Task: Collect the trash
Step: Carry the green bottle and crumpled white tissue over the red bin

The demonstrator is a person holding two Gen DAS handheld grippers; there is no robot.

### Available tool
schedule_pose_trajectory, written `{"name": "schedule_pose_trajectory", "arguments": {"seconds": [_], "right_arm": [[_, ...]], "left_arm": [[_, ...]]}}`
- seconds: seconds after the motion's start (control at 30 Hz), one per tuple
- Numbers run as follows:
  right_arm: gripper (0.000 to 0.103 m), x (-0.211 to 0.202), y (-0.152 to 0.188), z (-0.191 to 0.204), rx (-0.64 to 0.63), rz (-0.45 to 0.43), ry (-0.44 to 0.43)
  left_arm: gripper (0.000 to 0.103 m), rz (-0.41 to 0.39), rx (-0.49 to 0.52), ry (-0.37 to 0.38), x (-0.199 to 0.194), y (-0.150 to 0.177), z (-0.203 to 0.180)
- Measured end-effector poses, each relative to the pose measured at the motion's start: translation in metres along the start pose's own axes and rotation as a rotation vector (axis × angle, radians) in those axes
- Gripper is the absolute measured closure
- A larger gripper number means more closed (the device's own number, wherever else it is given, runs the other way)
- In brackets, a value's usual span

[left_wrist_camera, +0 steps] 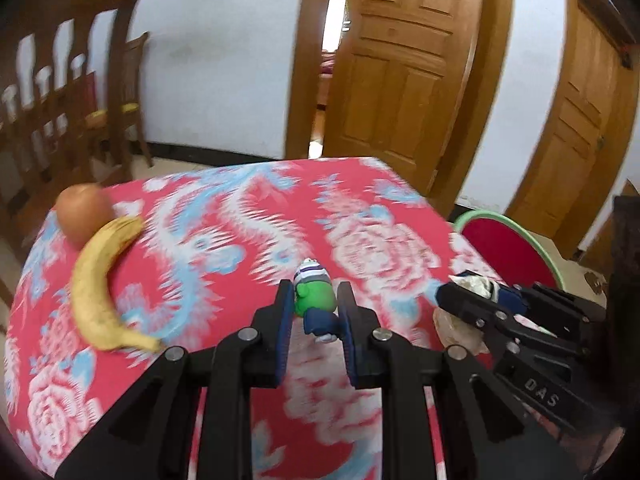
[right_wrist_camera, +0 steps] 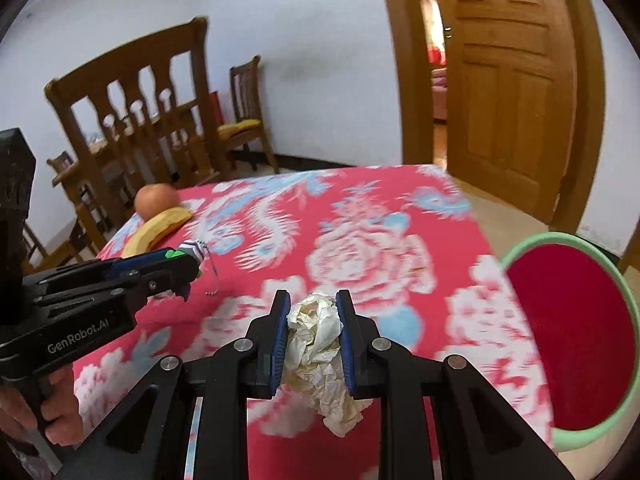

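Observation:
My left gripper (left_wrist_camera: 314, 300) is shut on a small green toy figure (left_wrist_camera: 314, 298) with a striped hat and blue legs, held above the red floral tablecloth (left_wrist_camera: 224, 240). My right gripper (right_wrist_camera: 313, 312) is shut on a crumpled white paper wad (right_wrist_camera: 318, 344), also held above the cloth. The right gripper shows in the left wrist view (left_wrist_camera: 472, 292) at the right with the paper (left_wrist_camera: 474, 282) in it. The left gripper shows in the right wrist view (right_wrist_camera: 188, 264) at the left with the toy (right_wrist_camera: 192, 252). A red bin with a green rim (right_wrist_camera: 572, 332) stands beside the table's right edge, also in the left wrist view (left_wrist_camera: 508, 248).
A banana (left_wrist_camera: 100, 284) and an apple (left_wrist_camera: 82, 210) lie at the table's far left corner. Wooden chairs (right_wrist_camera: 160, 120) stand behind the table on the left. An open wooden door (right_wrist_camera: 508, 80) is at the back right. The table edge drops off toward the bin.

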State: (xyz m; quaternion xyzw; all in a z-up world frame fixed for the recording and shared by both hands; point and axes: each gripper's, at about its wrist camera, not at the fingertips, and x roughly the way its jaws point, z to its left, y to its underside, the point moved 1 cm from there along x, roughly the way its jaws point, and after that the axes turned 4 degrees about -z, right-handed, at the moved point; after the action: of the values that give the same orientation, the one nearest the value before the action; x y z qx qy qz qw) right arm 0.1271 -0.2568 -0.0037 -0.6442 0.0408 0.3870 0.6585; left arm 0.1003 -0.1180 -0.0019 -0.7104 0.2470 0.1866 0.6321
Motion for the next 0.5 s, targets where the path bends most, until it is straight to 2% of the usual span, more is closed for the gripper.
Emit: {"name": "schedule_pose_trajectory", "arguments": {"seconds": [0.23, 0.5], "right_arm": [[0.080, -0.022, -0.011, -0.046, 0.061, -0.067, 0.062], [0.080, -0.048, -0.006, -0.094, 0.125, -0.121, 0.153]], "left_arm": [[0.081, 0.002, 0.057, 0.054, 0.021, -0.011, -0.057], [0.081, 0.019, 0.108, 0.124, 0.054, -0.014, -0.128]]}}
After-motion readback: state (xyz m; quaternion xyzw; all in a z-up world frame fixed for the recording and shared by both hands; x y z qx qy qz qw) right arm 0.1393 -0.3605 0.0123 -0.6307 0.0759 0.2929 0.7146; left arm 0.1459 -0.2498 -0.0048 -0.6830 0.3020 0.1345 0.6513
